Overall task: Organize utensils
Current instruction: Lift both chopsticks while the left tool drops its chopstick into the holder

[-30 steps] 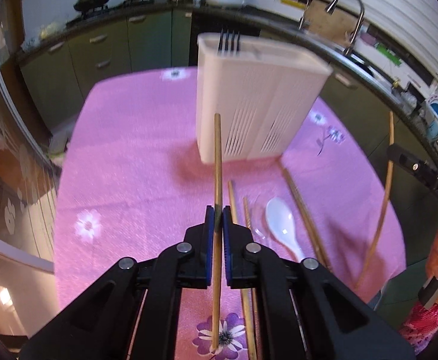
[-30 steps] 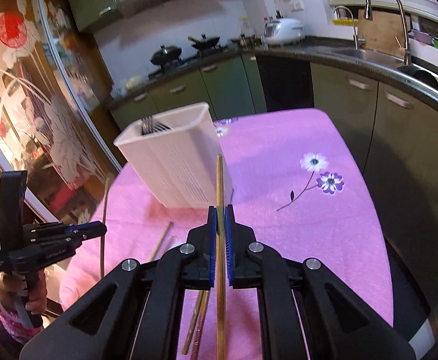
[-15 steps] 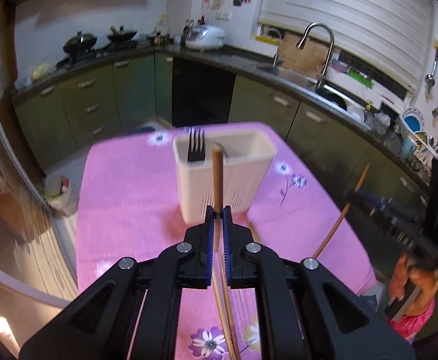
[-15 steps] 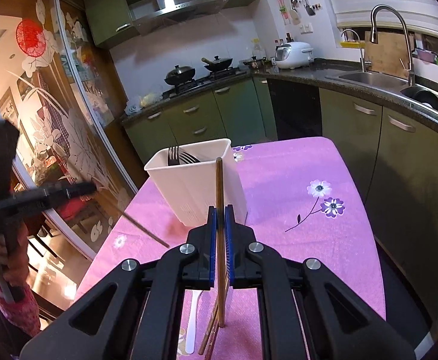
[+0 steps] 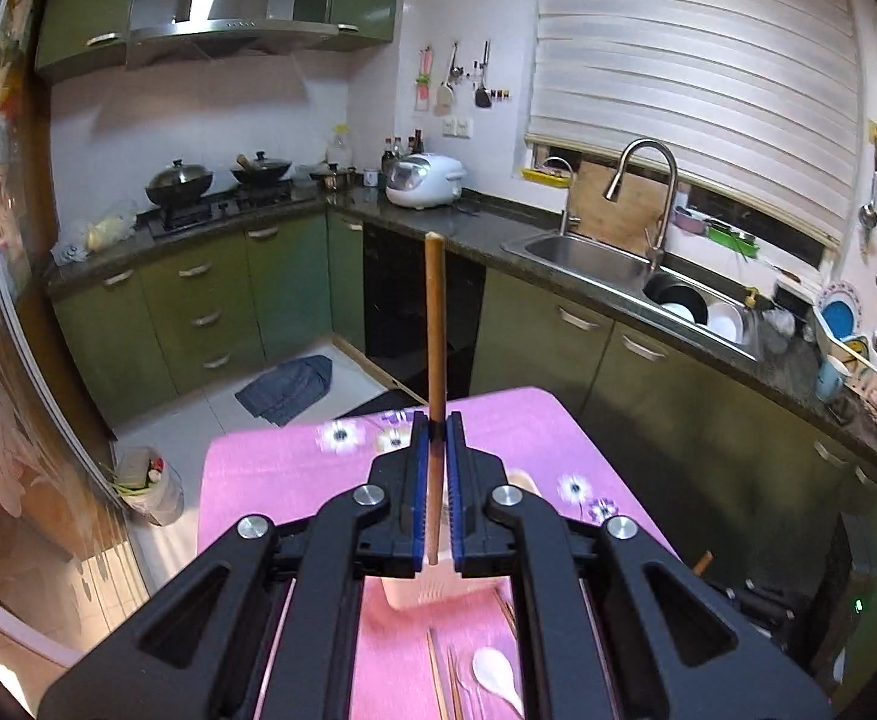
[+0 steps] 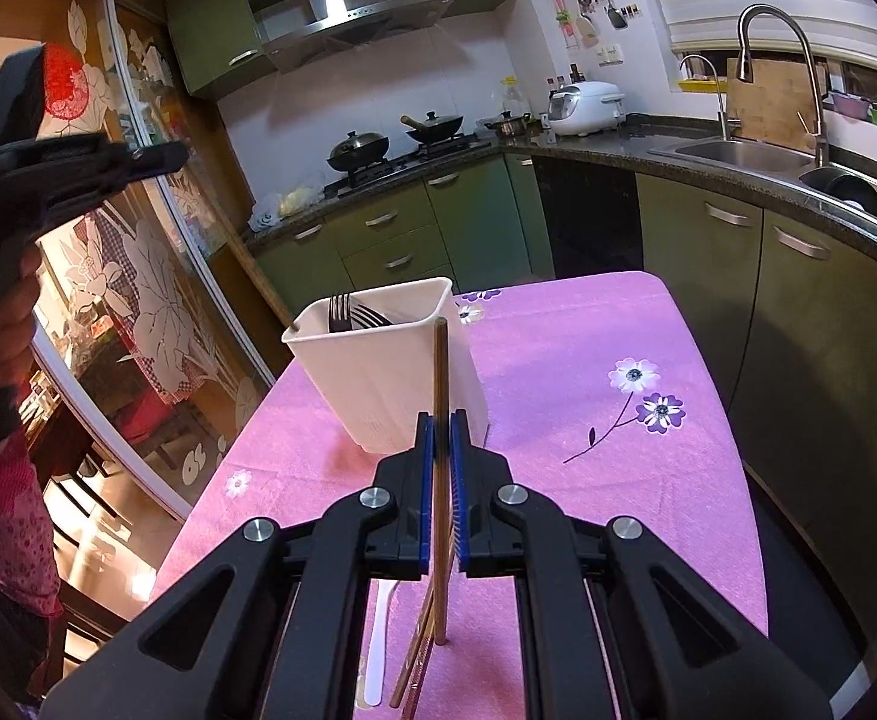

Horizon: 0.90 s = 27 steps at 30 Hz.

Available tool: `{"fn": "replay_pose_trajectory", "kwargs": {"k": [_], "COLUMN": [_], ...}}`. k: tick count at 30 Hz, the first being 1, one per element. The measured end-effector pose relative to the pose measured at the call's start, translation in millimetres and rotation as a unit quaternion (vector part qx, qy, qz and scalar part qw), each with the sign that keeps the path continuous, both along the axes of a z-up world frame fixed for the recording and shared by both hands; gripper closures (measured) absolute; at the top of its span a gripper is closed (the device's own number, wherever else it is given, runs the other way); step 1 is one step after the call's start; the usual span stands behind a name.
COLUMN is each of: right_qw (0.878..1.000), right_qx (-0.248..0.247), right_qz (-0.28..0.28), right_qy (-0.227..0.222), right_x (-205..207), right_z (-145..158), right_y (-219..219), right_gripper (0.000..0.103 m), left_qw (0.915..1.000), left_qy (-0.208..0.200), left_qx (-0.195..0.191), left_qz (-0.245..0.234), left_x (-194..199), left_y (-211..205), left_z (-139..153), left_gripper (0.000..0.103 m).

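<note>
left gripper (image 5: 437, 438) pinching chopstick (image 5: 435, 324) upright, white holder (image 6: 378, 360) at 6 below. right gripper (image 6: 441, 438) clamped on 2nd chopstick (image 6: 440, 384), holder w/ forks (image 6: 348, 313) at 11.

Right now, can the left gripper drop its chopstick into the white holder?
Probably yes. The left gripper holds its chopstick slanting down, tip at the white holder rim, beside the forks; nothing blocks the opening.
</note>
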State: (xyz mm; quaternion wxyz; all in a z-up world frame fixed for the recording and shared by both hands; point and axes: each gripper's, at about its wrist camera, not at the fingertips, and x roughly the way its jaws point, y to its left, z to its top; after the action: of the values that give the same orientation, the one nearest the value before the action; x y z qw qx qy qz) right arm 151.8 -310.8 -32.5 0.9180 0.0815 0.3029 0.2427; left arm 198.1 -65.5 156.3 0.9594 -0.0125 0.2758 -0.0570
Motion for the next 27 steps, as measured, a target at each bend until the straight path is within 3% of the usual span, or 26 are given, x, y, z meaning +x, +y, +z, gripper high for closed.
{"fn": "replay_pose_trajectory", "kwargs": {"k": [5,11,15,16,20,27], "right_qw": [1.000,1.000,0.999,0.998,0.996,0.986], "right_qx": [0.002,0.002,0.002,0.003,0.007,0.043], "right_qz": [-0.001,-0.001,0.003,0.004,0.006,-0.009], "right_qy": [-0.001,-0.017,-0.048,-0.057,-0.093,-0.162], "right_x": [-1,0,1,2,10,39], "right_z": [1,17,46,54,91,152], "right_y": [-2,-3,1,2,11,35], "right_gripper": [0.097,0.097,0.097,0.097,0.097,0.097], "left_qw": [0.9997,0.9971,0.9930,0.9926,0.9937,0.9964], "left_qy": [0.016,0.073,0.116,0.119,0.109,0.080], "left_qx": [0.010,0.016,0.020,0.019,0.019,0.019], "left_qz": [0.013,0.017,0.014,0.014,0.018,0.017], "left_x": [27,54,63,63,50,7], "left_y": [-3,0,2,3,9,19], "left_z": [-19,-77,-115,-119,-122,-107], "left_gripper": [0.097,0.097,0.097,0.095,0.063,0.057]}}
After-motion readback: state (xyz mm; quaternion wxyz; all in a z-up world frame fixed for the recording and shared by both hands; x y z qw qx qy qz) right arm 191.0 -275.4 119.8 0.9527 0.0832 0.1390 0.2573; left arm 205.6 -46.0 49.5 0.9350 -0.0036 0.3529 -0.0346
